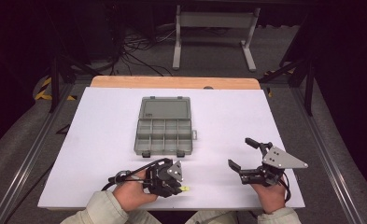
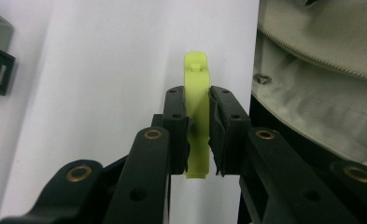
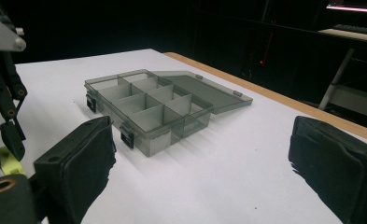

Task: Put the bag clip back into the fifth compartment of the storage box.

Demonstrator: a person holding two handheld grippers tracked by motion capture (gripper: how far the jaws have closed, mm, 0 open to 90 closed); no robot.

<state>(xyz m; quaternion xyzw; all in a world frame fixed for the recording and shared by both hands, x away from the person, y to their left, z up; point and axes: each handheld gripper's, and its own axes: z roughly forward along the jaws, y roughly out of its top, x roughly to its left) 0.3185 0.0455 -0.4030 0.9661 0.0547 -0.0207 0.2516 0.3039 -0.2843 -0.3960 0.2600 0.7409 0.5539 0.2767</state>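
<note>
So there's a white table (image 1: 102,140) with a grey compartment box (image 1: 164,133) sitting mid-table, lid flipped open. The right gripper (image 1: 243,152) hovers off to the box's right, jaws spread wide, nothing in them. The left gripper (image 1: 179,186) sits near the front edge, pinching a small yellow-green clip (image 2: 196,116) just off the tabletop.

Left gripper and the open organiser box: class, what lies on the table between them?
Nothing: in the high view, bare white table separates the left gripper from the organiser box.
</note>
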